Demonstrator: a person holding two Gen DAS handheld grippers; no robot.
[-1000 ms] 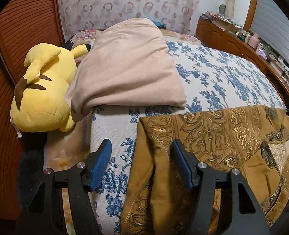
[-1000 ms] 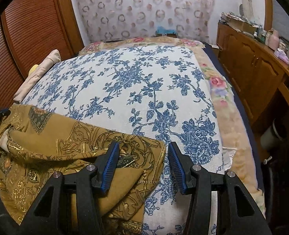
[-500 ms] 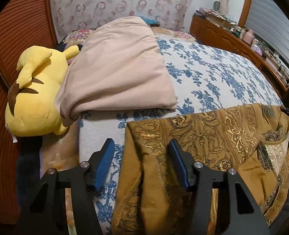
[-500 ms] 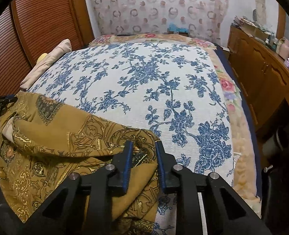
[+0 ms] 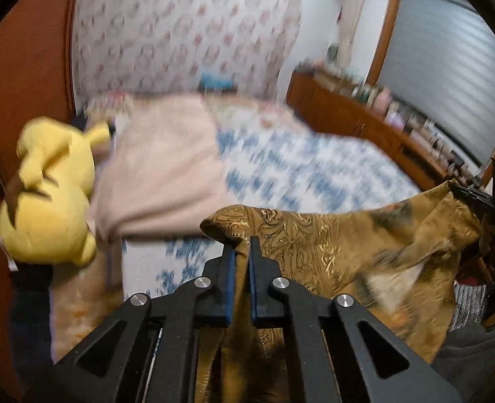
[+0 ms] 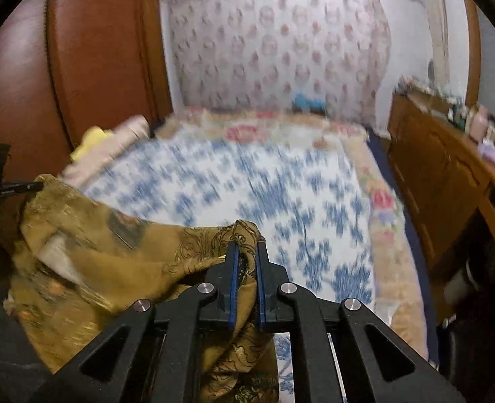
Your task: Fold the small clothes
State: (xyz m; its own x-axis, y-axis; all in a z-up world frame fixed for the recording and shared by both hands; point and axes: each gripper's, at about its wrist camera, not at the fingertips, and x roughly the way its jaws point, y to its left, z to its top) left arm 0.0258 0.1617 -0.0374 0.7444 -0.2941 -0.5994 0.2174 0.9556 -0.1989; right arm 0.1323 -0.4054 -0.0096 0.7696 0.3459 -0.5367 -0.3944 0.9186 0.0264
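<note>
Your left gripper (image 5: 242,247) has its blue pads pressed onto a corner of the mustard-gold patterned garment (image 5: 331,245); its figure has come down all but to the bottom, so call the jaws closed on the cloth. Your right gripper (image 6: 246,250) pinches the opposite corner of the same garment (image 6: 120,245), its jaws closing the last bit with the fabric bunched between the pads. The cloth hangs stretched between the two grippers at the near end of the bed, and folds drop below each set of fingers.

No brand, label or writing can be read; both views are smeared by motion.

Beyond the garment the blue-flowered bedspread (image 6: 281,181) lies bare and flat across the middle of the bed. On its left edge sit a folded pink blanket (image 5: 160,174) and, touching it, a yellow plush toy (image 5: 49,201) against the wooden panel wall (image 6: 89,53). On the right a wooden cabinet (image 6: 442,181) runs alongside the bed with a narrow gap between. A patterned curtain (image 6: 274,47) closes the far end.
</note>
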